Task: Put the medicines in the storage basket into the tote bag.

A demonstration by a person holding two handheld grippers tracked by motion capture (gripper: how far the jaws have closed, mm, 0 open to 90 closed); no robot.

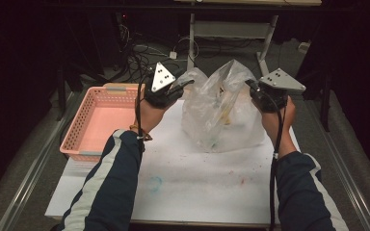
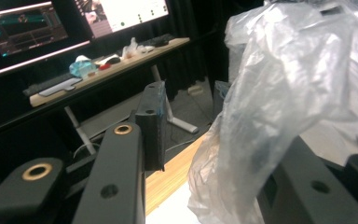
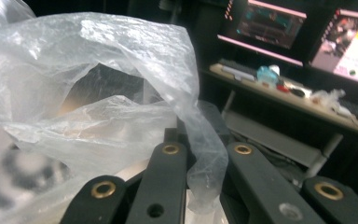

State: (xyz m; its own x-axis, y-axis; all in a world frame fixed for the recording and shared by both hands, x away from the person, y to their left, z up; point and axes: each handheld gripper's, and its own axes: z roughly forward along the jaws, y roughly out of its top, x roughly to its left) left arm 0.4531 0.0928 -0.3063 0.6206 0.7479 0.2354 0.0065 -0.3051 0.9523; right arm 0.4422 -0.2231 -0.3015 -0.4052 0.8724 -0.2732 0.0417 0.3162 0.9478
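Observation:
A clear plastic bag [image 1: 221, 110] stands on the white table [image 1: 197, 187], with something yellowish dimly showing inside it. My left gripper [image 1: 187, 85] is at the bag's upper left corner. In the left gripper view the jaws [image 2: 205, 126] stand apart: the bag's film [image 2: 279, 84] drapes over the right jaw, and the left finger [image 2: 151, 121] is clear of it. My right gripper [image 1: 251, 86] is at the bag's upper right edge. Its jaws [image 3: 193, 140] are shut on a fold of the bag [image 3: 98, 93], which is pinched between them.
An empty pink basket [image 1: 99, 120] sits at the table's left edge, just left of my left hand. Beyond the table are metal desk legs [image 1: 191, 33] and cables on the floor. A desk with monitors [image 2: 107, 65] shows in both gripper views.

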